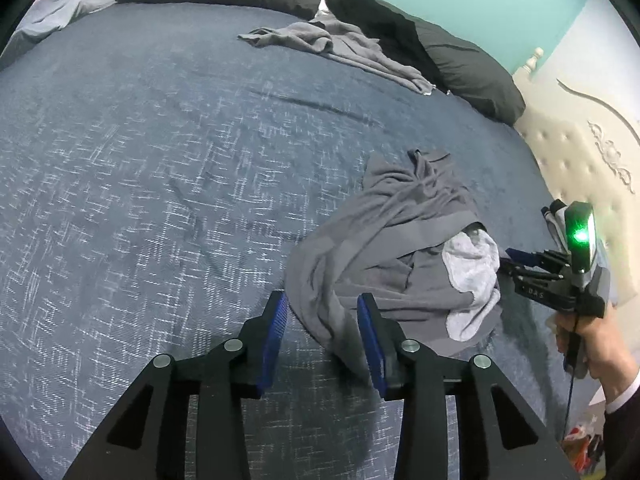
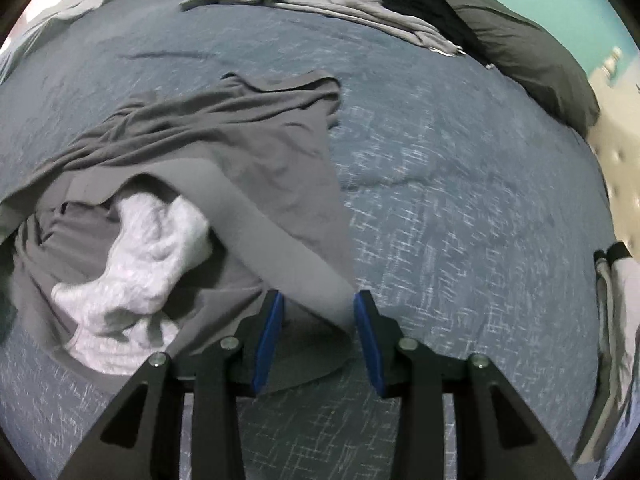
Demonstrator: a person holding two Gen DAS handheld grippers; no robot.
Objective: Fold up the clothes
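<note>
Both tongs gape: left gripper (image 1: pixel 322 334) and right gripper (image 2: pixel 316 334) each straddle the grey garment (image 1: pixel 384 248), unclenched. Closing now may pinch bunched layers or the bedspread (image 1: pixel 160 200).

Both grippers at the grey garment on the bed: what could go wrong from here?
1. The garment is bunched inside out, pale lining showing; a pinch may take several layers.
2. Both grippers, left and right, are open over bunched edges, not corners, so a lift may not spread it.
</note>
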